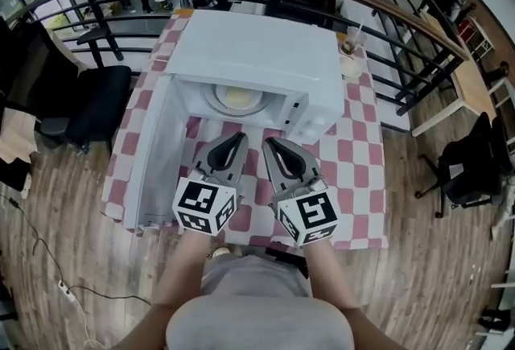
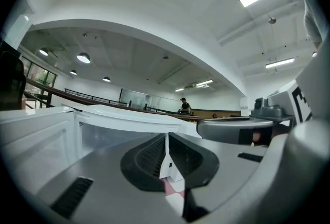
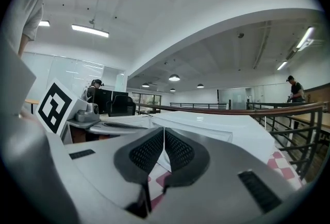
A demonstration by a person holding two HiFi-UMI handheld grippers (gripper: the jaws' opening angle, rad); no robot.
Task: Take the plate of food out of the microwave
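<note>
Fingers first: the left gripper (image 1: 239, 137) has its fingers (image 2: 148, 158) pressed tight together with nothing between them, and the right gripper (image 1: 269, 142) matches it, pads (image 3: 147, 152) touching and empty. Both sit side by side above the checked tablecloth (image 1: 358, 171), noses aimed at twelve o'clock into the microwave (image 1: 265, 51). Its door (image 1: 153, 155) is swung wide at nine o'clock, so the cavity is open.

Inside, dead ahead, is the plate (image 1: 216, 103) with a pale yellow helping of food (image 1: 239, 96) in the middle. It looks like a rigid, smooth dish: stiff, probably slick at the rim, breakable if dropped, and possibly hot. The food could slide if the plate tips, so it wants to come out level. The near rim at six o'clock looks like the best place to grip, or one gripper each at five and seven o'clock.

The count:
- one microwave
- one plate
- one helping of food
- two grippers
- one cup (image 1: 351, 60) with a straw, at two o'clock beside the oven
</note>
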